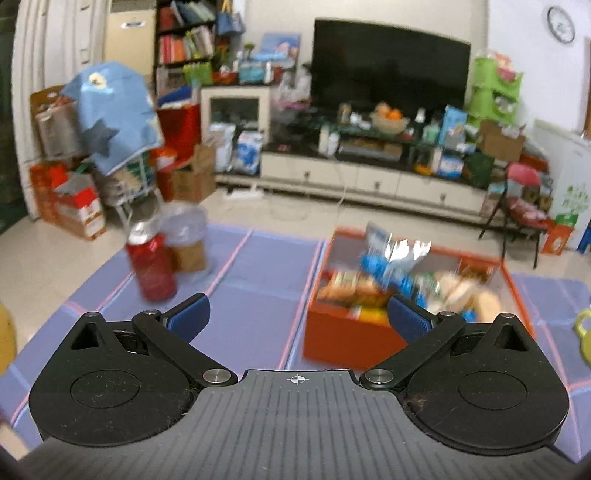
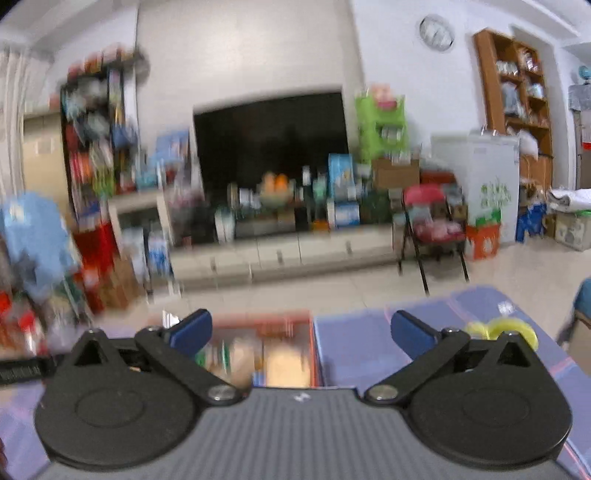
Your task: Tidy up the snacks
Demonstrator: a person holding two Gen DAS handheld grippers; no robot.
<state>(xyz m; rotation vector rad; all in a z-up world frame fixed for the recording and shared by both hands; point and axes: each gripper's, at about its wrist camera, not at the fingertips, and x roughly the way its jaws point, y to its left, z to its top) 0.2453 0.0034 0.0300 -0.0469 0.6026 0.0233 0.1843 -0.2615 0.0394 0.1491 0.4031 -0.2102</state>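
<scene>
White walls, pale tile floor (image 1: 66,251). Big dark TV (image 1: 388,66) on low cream cabinet (image 1: 369,181), bookshelf (image 1: 184,40) left, wall clock (image 1: 560,24) right, cluttered w/ boxes.

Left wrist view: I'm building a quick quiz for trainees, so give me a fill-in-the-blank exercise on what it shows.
1. The snack packets lie inside a box whose walls are ____ in colour.
2. The red can stands on the mat to the ____ of that box.
3. The left gripper has its jaws ____, with nothing between them.
4. A blue and silver packet sticks up ____ the other snacks.

Missing words: orange; left; open; above
</scene>
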